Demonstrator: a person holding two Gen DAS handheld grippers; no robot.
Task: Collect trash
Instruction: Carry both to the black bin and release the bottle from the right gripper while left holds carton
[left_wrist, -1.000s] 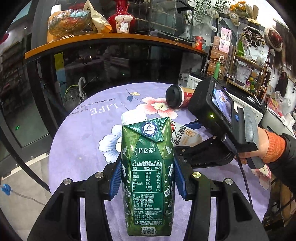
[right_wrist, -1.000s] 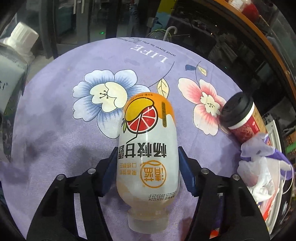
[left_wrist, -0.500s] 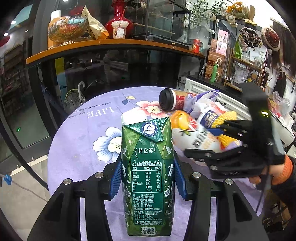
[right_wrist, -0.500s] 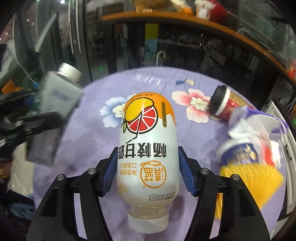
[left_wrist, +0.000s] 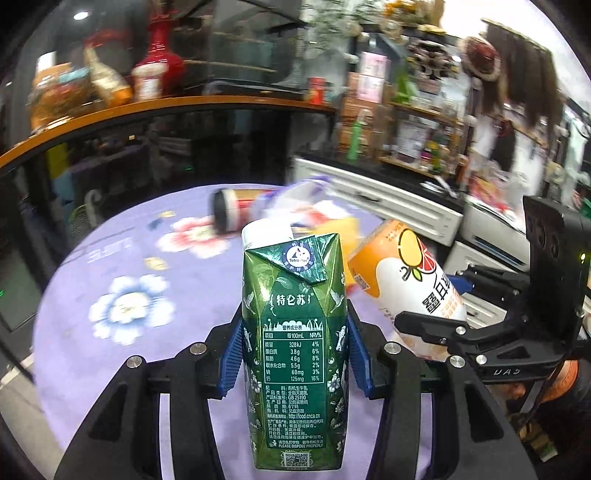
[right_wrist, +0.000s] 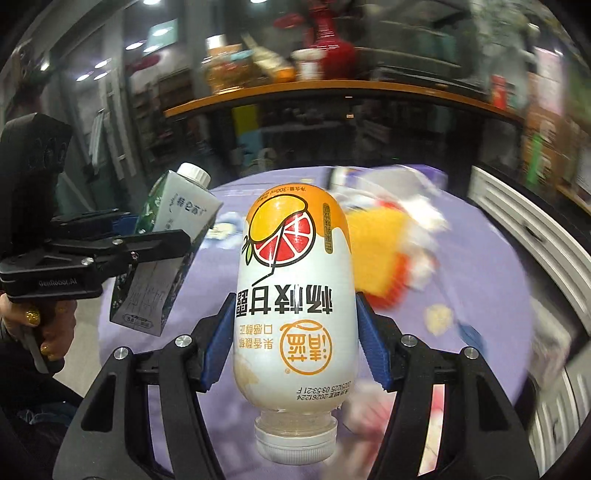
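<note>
**Two grippers, each clamped on a drink container above the table**

Two pieces of trash are held clear of the purple flowered tablecloth. The left gripper has its blue pads pressed on both sides of a green milk carton, which stands upright with its long axis running from 6 to 12 o'clock in the left wrist view and its white cap at the far, top end. The right gripper is clamped on a white and orange juice bottle held upside down: its long axis also runs from 6 to 12 o'clock in the right wrist view, cap towards the camera at 6, rounded base pointing away at 12.

In the left view the bottle sits at 3 o'clock from the carton, tilted, its base towards 11. In the right view the carton sits at 9 o'clock, leaning, cap up.

Farther out on the cloth, at 12 o'clock, lie a red cup with a black lid on its side and a blurred plastic bag over yellow packaging.
</note>
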